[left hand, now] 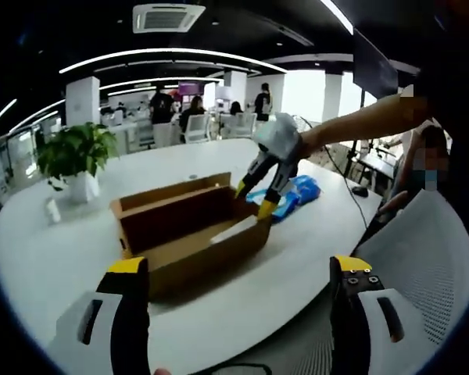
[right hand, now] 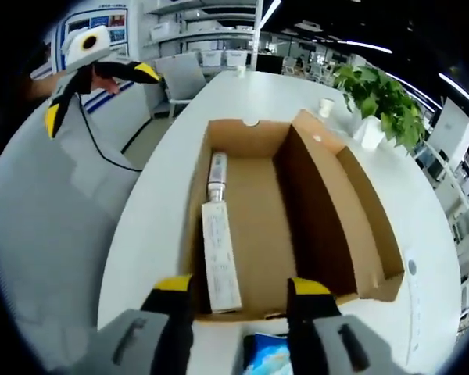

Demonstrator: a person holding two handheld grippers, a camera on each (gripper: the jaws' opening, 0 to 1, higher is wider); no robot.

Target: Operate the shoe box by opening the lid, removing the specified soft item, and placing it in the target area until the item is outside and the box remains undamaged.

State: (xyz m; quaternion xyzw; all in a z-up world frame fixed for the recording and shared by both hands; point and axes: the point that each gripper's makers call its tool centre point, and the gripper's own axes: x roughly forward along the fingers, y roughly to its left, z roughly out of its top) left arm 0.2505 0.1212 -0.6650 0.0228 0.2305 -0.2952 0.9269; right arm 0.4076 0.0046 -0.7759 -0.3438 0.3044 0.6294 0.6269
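In the left gripper view, the left gripper (left hand: 242, 269) is held low at the near edge of the white table (left hand: 55, 258), with its two yellow-tipped jaws wide apart and nothing between them. Ahead of these jaws stands the cardboard box (left hand: 187, 234), open, with its lid folded up at the far side. Beyond the box, the right gripper (left hand: 254, 201) comes down from the upper right on a stretched bare arm (left hand: 359, 125); its jaws point down at the far right corner of the box. Just behind it a blue soft item (left hand: 297, 191) lies on the table, outside the box. I cannot tell if those jaws touch it.

In the right gripper view, the right gripper (right hand: 242, 291) is above the near wall of the box (right hand: 258, 226) and looks down into it. Its jaws are open and hold nothing. Inside the box, in front of the left jaw, lies a long white packet (right hand: 219, 250). The blue item (right hand: 267, 353) is below, between the jaws' bases. The left gripper (right hand: 94, 78) is far at the upper left. A green plant (right hand: 379, 98) stands on the table at the upper right.
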